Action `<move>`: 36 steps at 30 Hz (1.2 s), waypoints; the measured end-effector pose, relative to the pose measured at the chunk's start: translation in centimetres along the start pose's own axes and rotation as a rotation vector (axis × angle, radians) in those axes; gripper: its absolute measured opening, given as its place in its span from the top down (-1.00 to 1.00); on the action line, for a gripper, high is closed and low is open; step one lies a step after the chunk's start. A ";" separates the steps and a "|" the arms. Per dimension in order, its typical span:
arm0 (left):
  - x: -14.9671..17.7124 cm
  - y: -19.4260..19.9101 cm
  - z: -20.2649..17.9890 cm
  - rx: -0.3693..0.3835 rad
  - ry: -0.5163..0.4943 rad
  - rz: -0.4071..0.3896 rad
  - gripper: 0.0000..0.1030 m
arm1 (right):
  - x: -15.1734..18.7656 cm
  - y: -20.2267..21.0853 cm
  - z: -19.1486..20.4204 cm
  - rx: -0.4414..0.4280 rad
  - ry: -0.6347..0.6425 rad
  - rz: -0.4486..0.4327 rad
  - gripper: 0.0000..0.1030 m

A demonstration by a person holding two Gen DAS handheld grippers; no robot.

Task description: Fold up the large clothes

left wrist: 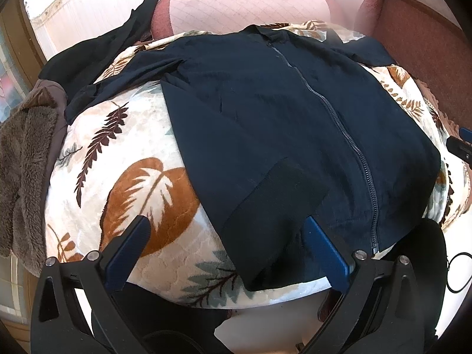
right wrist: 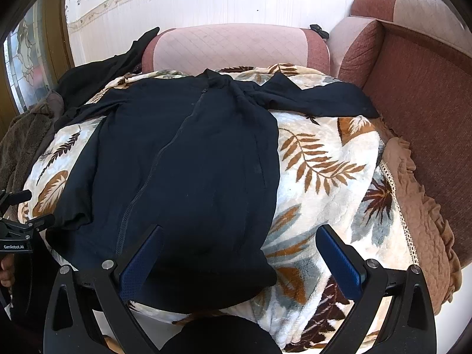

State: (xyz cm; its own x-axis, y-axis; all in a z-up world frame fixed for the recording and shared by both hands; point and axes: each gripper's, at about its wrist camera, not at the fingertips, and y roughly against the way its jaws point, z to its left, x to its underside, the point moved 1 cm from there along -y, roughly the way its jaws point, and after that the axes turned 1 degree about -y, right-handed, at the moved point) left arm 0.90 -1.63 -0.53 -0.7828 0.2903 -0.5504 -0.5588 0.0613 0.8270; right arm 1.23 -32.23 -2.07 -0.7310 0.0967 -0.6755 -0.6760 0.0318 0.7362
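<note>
A dark navy zip-front jacket (left wrist: 265,112) lies flat, zipper up, on a leaf-patterned blanket (left wrist: 124,183); it also shows in the right wrist view (right wrist: 188,162). Its two sleeves spread out near the collar. My left gripper (left wrist: 227,233) is open and empty, its fingers either side of the hem's lower left corner, just above it. My right gripper (right wrist: 239,242) is open and empty, over the hem's lower right corner. The left gripper's body shows at the left edge of the right wrist view (right wrist: 17,230).
The blanket (right wrist: 324,177) covers a pink and maroon sofa (right wrist: 413,94). A black garment (left wrist: 97,50) and a brown fleece (left wrist: 23,162) lie at the left. A frilled tan cover (right wrist: 421,206) lies at the right.
</note>
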 end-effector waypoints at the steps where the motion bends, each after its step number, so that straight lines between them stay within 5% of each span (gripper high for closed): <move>1: 0.0 0.0 0.0 0.001 0.002 0.001 -1.00 | 0.0 0.0 0.1 0.009 0.003 -0.001 -0.98; 36: -0.7 -0.8 1.3 0.046 0.058 0.020 -1.00 | -0.2 -0.2 0.5 0.023 -0.004 0.013 -0.98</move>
State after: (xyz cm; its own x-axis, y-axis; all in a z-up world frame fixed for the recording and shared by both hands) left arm 2.26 -0.60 -0.68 -0.8091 0.2360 -0.5382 -0.5305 0.1006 0.8417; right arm 1.58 -31.79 -2.03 -0.7394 0.1011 -0.6656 -0.6641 0.0532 0.7458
